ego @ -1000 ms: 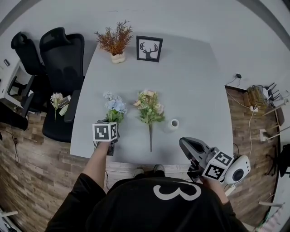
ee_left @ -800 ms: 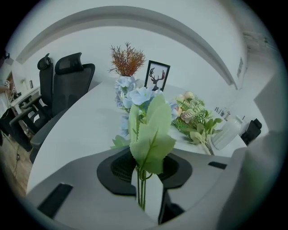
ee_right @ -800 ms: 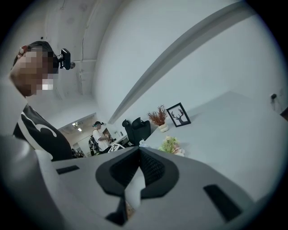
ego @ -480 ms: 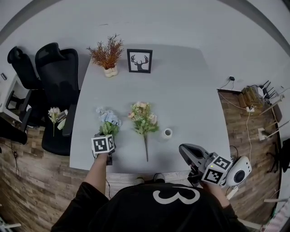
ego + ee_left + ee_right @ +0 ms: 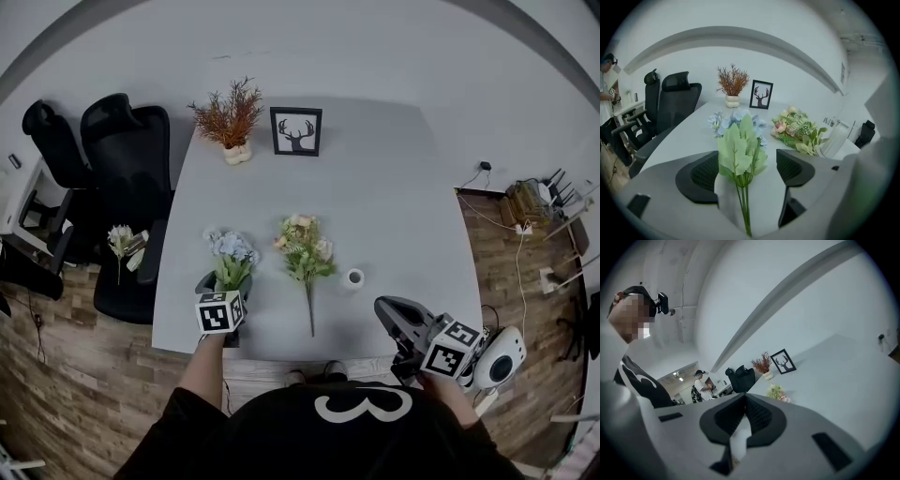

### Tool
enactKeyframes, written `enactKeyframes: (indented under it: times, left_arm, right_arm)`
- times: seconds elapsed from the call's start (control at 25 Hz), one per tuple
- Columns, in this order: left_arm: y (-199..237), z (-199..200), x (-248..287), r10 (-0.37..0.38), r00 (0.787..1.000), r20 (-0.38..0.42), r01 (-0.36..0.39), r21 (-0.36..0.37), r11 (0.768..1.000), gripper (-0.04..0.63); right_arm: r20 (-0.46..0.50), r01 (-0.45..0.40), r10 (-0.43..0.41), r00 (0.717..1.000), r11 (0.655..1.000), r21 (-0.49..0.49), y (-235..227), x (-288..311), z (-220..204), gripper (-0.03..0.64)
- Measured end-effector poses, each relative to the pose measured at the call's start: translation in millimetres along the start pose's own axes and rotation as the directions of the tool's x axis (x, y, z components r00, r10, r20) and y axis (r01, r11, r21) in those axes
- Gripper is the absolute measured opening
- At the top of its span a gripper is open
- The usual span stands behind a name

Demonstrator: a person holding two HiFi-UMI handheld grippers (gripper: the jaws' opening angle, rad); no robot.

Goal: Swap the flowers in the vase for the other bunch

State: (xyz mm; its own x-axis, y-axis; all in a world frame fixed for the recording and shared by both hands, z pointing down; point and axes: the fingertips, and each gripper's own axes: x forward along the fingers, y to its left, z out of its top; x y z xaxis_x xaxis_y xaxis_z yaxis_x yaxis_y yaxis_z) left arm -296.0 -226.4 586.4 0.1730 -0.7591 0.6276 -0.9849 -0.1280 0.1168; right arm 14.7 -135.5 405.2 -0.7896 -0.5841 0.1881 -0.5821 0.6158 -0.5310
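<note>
Beside pink bunch (image 5: 306,251), blue bunch (image 5: 232,251) in just-opened left hand-held gripper (image 5: 747,163) (right (image 5: 744,401) closed)

Left gripper (image 5: 746,172) jaws just opened wide, blue flower bunch (image 5: 738,152) stems between them, clear of both pads, pink bunch (image 5: 794,129) beyond on table (image 5: 684,140)

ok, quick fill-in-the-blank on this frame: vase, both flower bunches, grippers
1. The small white cylindrical vase holds ____ flowers.
2. In the head view, the pale blue flower bunch lies ____ of the pink-and-green flower bunch.
3. The blue bunch's stems lie between the open jaws of the ____ gripper.
4. The right gripper is ____, nothing in it.
Missing: no; left; left; shut.
The left gripper's jaws have just been opening.
</note>
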Motion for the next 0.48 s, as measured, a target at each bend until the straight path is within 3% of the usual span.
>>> enactKeyframes:
  times: [0.28,0.4,0.48]
  left_arm:
    - [-7.8,34.2,-42.9,-0.018,0.991,0.129,0.008,0.079,0.997,0.391]
    - [-36.8,65.1,-83.2,-0.166,0.960,0.226,0.160,0.046,0.986,0.390]
    - [-68.4,86.8,-117.2,-0.319,0.903,0.288,0.327,0.020,0.945,0.385]
  right_arm:
    - [-0.016,-0.059,0.059,0.998,0.998,-0.013,16.9,16.6,0.5,0.008]
    - [-0.016,-0.087,0.087,0.996,0.996,-0.015,23.5,20.6,2.6,0.008]
    - [-0.014,-0.101,0.100,0.995,0.995,-0.017,27.2,22.3,3.9,0.009]
